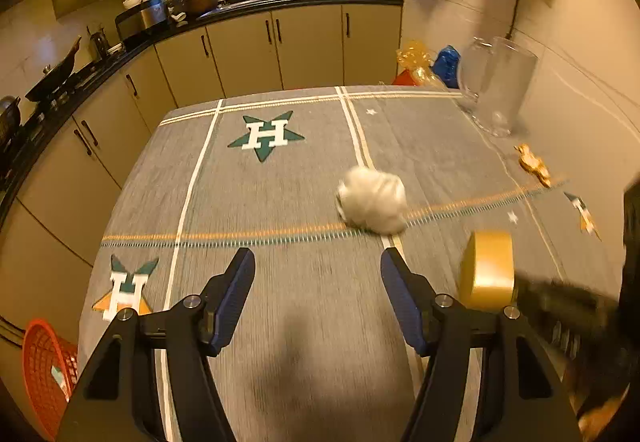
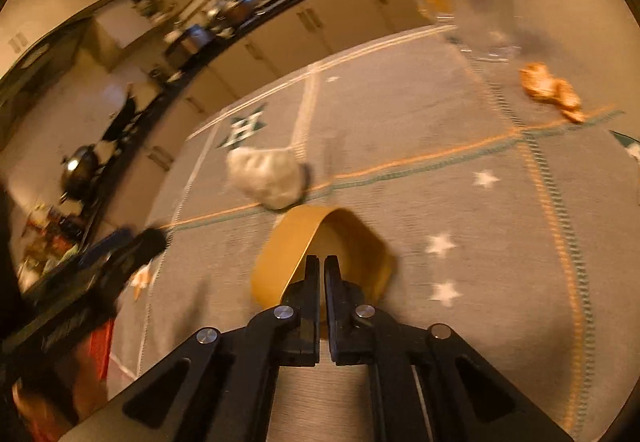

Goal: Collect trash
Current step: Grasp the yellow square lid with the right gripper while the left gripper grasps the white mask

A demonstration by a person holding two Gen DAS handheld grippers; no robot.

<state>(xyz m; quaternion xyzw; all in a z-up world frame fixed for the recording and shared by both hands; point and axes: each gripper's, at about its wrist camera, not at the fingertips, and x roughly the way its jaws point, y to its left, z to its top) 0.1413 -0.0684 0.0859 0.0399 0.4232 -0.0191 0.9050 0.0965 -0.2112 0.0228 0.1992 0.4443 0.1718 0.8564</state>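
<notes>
a kitchen table (image 1: 304, 290) draped in a grey cloth with star-and-h emblems is carrying the scattered rubbish. the right tool (image 2: 322, 262) is pinching the wall of a gold tape roll (image 2: 280, 258), its two fingers nearly touching with the roll's band caught between them; in the left wrist view the same gold tape roll (image 1: 486, 270) is standing on edge just beside the left tool's right finger, with the blurred right tool (image 1: 568, 306) reaching in from the right edge. the left tool (image 1: 318, 266) is hanging over the cloth with its fingers spread wide and nothing between them. a crumpled white paper ball (image 1: 372, 200) is lying on the cloth just ahead of the left tool, near the orange and green stitched line; the right wrist view is showing that paper ball (image 2: 266, 178) just beyond the roll, apart from it. a crinkled gold wrapper (image 1: 534, 164) is lying near the table's right edge, and a clear glass jar (image 1: 500, 86) is standing at the far right corner. an orange plastic basket (image 1: 44, 374) is sitting below the table's left side.
</notes>
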